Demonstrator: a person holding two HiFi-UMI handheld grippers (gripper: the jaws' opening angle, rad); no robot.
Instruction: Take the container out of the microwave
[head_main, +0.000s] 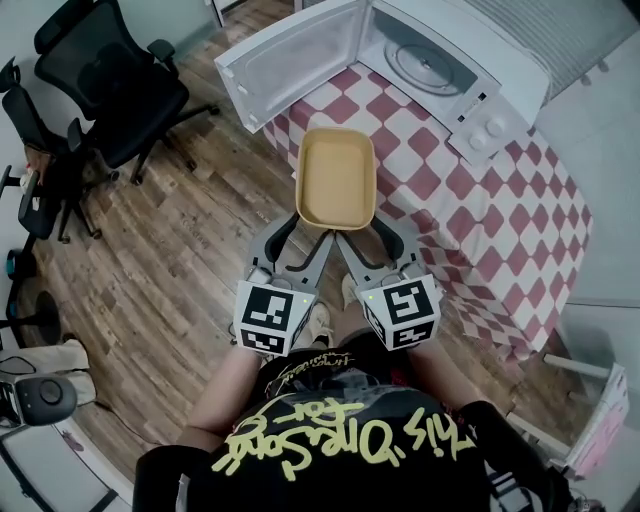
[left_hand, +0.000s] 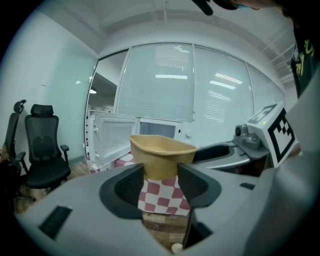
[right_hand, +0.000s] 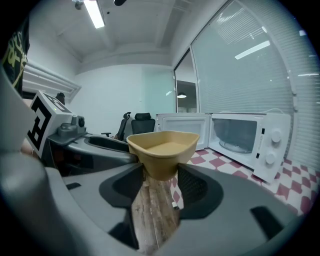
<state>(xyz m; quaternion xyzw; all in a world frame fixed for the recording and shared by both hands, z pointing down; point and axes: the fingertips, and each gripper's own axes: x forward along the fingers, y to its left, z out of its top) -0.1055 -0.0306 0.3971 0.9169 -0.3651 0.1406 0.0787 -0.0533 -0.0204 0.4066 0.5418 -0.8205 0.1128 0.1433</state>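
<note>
Container (head_main: 337, 178): tan, shallow, rectangular with rounded corners, and nothing visible inside. It is out of the microwave (head_main: 445, 60) and held in the air, level, open side up. In the head view it sits over the near edge of the bench (head_main: 490, 210), partly above the checked cloth and partly above the wooden floor (head_main: 170, 250).

Left gripper (head_main: 305, 230): the jaws stand fairly wide and clamp the container's near left corner. The left gripper view shows both pads pressing on the wall just under the rim.

Right gripper (head_main: 365, 230): the jaws clamp the near right corner the same way. The right gripper view shows the pads on either side of the tan wall, below the rim. The two grippers sit side by side, angled in toward each other, and both point slightly downward.

Microwave: white, at the far end of the bench and well apart from the container. Its door (head_main: 290, 60) is swung fully open to the left. The glass turntable (head_main: 420, 62) is visible inside, with nothing on it.

Black office chairs (head_main: 110, 90) stand on the floor at left.
</note>
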